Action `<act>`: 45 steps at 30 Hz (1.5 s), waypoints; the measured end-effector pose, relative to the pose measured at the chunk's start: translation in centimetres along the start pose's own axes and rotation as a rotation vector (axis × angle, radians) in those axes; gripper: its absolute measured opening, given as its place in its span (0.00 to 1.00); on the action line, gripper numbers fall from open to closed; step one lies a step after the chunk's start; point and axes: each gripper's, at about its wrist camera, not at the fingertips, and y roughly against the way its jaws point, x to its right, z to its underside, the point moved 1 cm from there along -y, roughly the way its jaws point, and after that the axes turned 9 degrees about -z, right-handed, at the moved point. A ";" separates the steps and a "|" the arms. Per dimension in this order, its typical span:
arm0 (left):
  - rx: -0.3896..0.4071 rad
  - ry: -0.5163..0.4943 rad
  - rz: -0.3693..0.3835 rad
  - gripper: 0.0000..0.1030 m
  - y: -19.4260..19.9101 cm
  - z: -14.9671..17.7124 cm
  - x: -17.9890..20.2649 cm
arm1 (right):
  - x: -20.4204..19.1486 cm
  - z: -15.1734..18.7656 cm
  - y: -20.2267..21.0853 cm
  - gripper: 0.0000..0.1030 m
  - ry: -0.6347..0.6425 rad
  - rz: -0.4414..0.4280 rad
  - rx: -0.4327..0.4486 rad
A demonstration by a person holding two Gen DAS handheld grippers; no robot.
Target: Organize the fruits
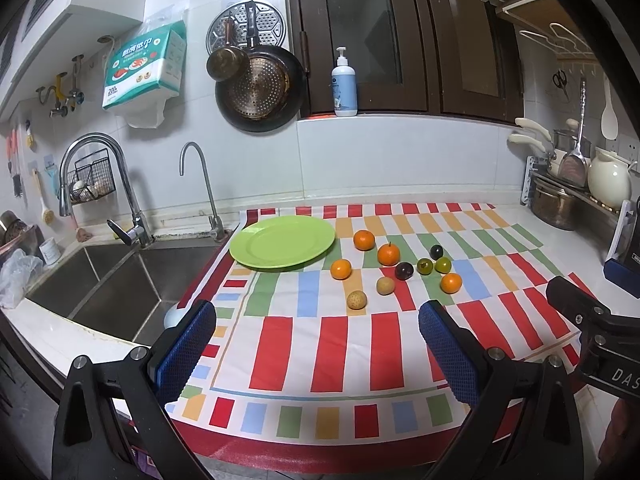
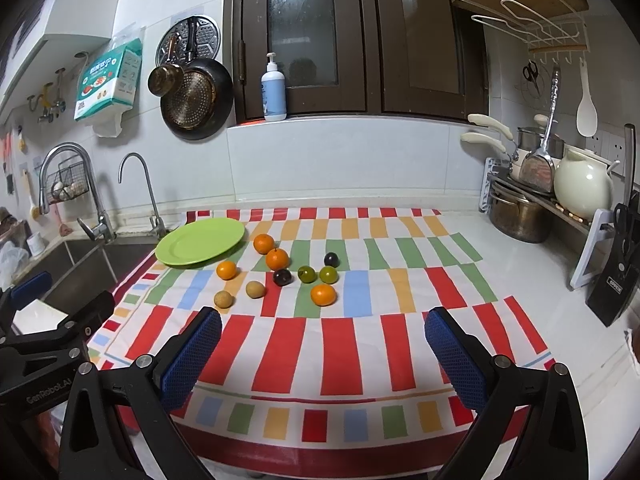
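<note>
Both grippers, left gripper (image 1: 316, 344) and right gripper (image 2: 322, 350), hang apart and empty near the cloth's edge; fruits (image 2: 276, 258) lie loose beside the bare green plate (image 2: 200, 246), likely their destination.

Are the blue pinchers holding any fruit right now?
No. The left gripper and right gripper are both open and empty; the fruits lie on the cloth.

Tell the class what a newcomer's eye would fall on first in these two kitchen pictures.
The bright striped cloth covering the counter grabs attention first, with a cluster of small fruits scattered across its middle. At its far left corner, beside the sink, lies an empty green plate. Both open blue-padded claws frame the near edge.
</note>
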 end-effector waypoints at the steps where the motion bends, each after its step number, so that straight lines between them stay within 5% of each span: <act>1: 0.000 0.001 0.001 1.00 0.0 0.0 0.0 | 0.0 -0.1 0.0 1.00 0.000 0.000 -0.001; 45: -0.017 -0.012 0.028 1.00 -0.2 0.2 -0.1 | -0.4 -0.3 0.2 0.99 0.008 -0.004 -0.001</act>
